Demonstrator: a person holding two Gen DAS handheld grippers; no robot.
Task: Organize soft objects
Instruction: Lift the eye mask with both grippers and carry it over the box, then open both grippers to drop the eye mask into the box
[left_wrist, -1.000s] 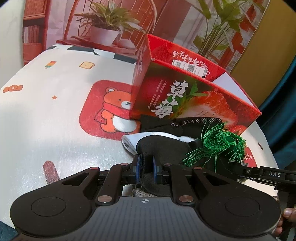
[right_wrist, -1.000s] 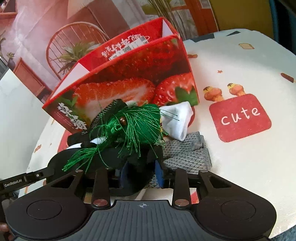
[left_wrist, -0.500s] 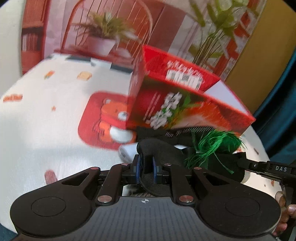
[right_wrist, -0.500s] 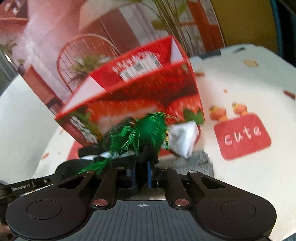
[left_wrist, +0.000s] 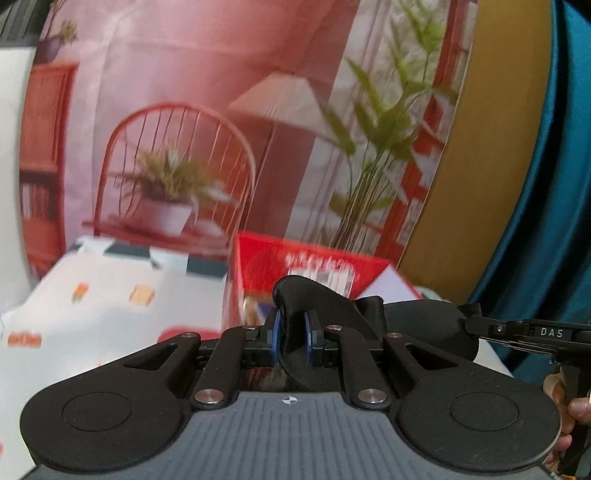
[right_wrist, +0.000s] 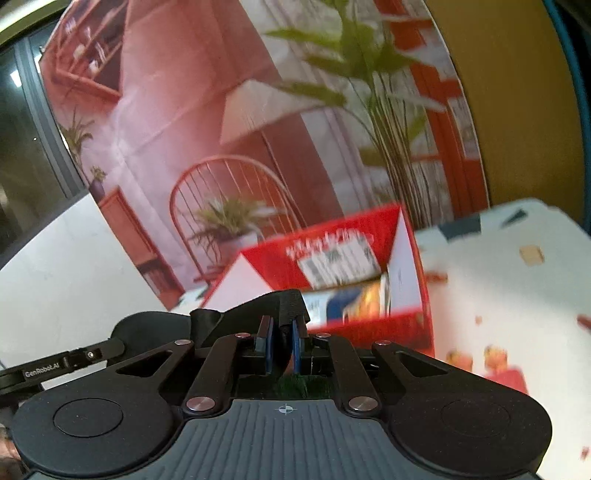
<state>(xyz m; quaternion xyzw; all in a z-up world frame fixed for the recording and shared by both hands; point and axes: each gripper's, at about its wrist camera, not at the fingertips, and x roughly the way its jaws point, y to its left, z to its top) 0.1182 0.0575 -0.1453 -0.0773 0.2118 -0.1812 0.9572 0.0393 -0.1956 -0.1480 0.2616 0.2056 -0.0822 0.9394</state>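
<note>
A black soft fabric item (left_wrist: 317, 306) hangs between both grippers, raised above the table. My left gripper (left_wrist: 290, 334) is shut on one end of it. My right gripper (right_wrist: 282, 343) is shut on the other end (right_wrist: 266, 306). The open red strawberry box (left_wrist: 310, 264) stands just beyond and below the item; it also shows in the right wrist view (right_wrist: 343, 254), with colourful things inside. The green tassel is hidden except for a dark green trace under the right fingers.
The white printed tablecloth (left_wrist: 92, 314) spreads left of the box and also right of it in the right wrist view (right_wrist: 509, 280). A printed backdrop with chair and plants (left_wrist: 177, 155) stands behind. The other gripper's body (left_wrist: 532, 334) is at the right.
Both grippers have lifted the black item off the table to the height of the box's rim. The white sock, grey cloth and pile on the table have dropped out of view.
</note>
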